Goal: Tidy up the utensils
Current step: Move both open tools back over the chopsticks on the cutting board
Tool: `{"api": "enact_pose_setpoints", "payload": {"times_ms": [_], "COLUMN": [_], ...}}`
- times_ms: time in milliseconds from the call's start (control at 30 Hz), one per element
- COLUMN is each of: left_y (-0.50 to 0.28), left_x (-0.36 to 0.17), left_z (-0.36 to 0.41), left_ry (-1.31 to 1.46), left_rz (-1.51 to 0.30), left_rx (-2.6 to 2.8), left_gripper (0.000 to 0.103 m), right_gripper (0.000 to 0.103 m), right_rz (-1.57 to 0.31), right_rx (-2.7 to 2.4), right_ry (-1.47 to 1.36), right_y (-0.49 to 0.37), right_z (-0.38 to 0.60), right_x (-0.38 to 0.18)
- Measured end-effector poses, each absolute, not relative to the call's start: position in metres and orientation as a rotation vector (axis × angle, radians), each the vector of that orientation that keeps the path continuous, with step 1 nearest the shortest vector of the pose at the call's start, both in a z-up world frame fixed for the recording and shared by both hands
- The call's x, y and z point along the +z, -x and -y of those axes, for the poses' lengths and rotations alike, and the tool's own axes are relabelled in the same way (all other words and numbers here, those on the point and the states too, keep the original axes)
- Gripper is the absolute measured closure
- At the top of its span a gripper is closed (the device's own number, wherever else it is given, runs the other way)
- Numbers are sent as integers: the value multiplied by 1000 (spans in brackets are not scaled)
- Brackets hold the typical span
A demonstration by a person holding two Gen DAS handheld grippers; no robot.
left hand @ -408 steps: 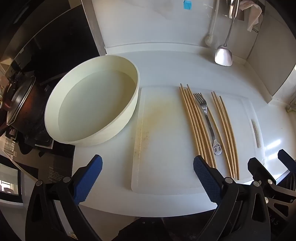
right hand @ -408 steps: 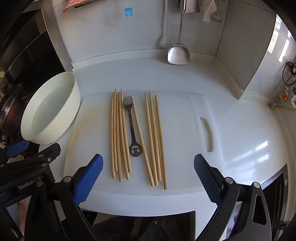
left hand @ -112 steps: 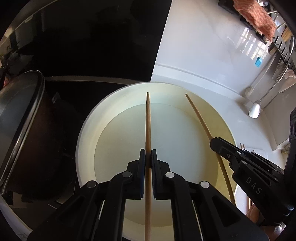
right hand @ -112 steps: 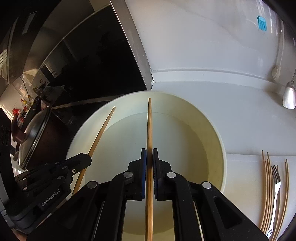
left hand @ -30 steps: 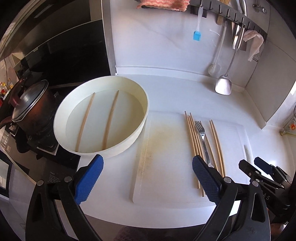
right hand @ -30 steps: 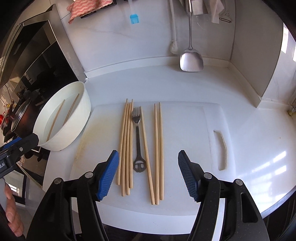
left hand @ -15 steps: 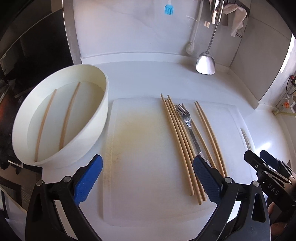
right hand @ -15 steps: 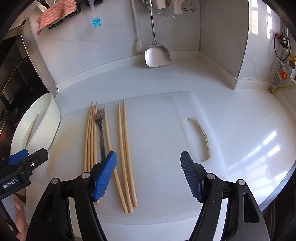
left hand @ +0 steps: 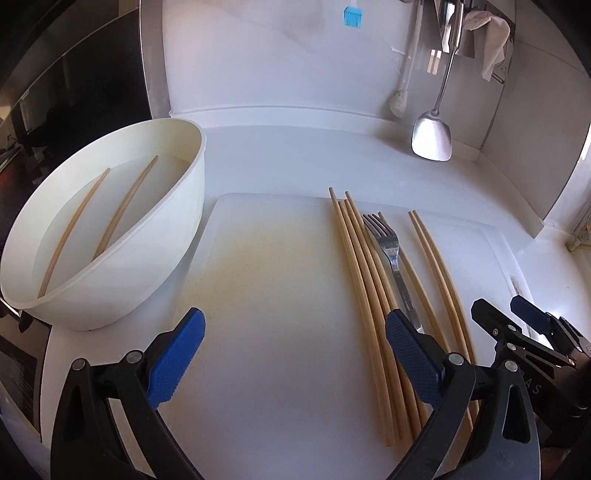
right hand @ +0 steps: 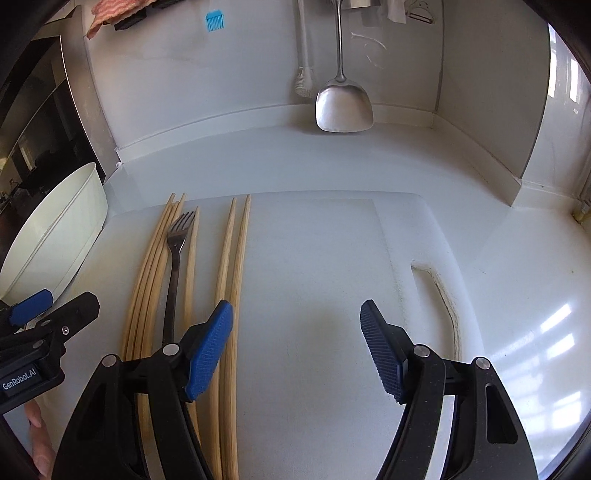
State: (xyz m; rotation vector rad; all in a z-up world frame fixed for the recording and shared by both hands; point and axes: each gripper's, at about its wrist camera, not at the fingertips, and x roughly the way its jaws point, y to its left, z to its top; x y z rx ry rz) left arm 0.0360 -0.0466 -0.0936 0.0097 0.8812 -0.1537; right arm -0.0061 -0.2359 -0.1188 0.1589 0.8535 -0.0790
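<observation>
A white cutting board [left hand: 280, 280] lies on the white counter, and everything else sits relative to it. On its right half, six wooden chopsticks lie lengthwise: a bundle of three [left hand: 360, 266] side by side, then a metal fork [left hand: 393, 254] just to their right with tines toward the back wall, a single chopstick [left hand: 413, 273] partly under the fork's right side, and a pair [left hand: 437, 266] a little farther right. Just off the board's left edge stands a white round basin [left hand: 110, 266], touching or nearly touching the board; two more chopsticks [left hand: 118, 210] rest inside it, leaning on its floor and wall, apart from each other. Behind the board, a metal spatula [left hand: 432, 138] hangs against the back wall with its blade at the counter, and a blue silicone brush [left hand: 352, 16] hangs higher on that wall. The left gripper [left hand: 295, 350] hovers over the board's near left half with its blue pads spread wide and nothing between them; its right pad sits above the near ends of the three-chopstick bundle. The right gripper [right hand: 297, 347] hovers over the board's bare area to the right of the pair, jaws wide apart and empty, its left pad above the pair's near part.
</observation>
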Motion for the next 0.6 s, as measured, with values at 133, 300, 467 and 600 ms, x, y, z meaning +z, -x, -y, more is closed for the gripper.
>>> {"api": "enact_pose_setpoints", "payload": {"times_ms": [133,300,467,600], "left_y": [-37,-37,-38,-39], "left_x": [-94,-95,-97,-98], "left_z": [46,42,40,41], "left_ry": [-4,7,8,8], "left_rz": [-875,-870,-871,-875], "left_rx": [-150,-138,-134,-135], "left_gripper": [7,7,7,7], "right_gripper": [35,35,35,35], "right_rz": [-857,-853,-867,-866], "right_rx": [-64,-63,-72,-74], "right_ry": [-159,-124,-91,-43], "right_y": [3,2,0,0], "right_z": [233,226,221,217], "right_x": [-121,-123,-127,-128]}}
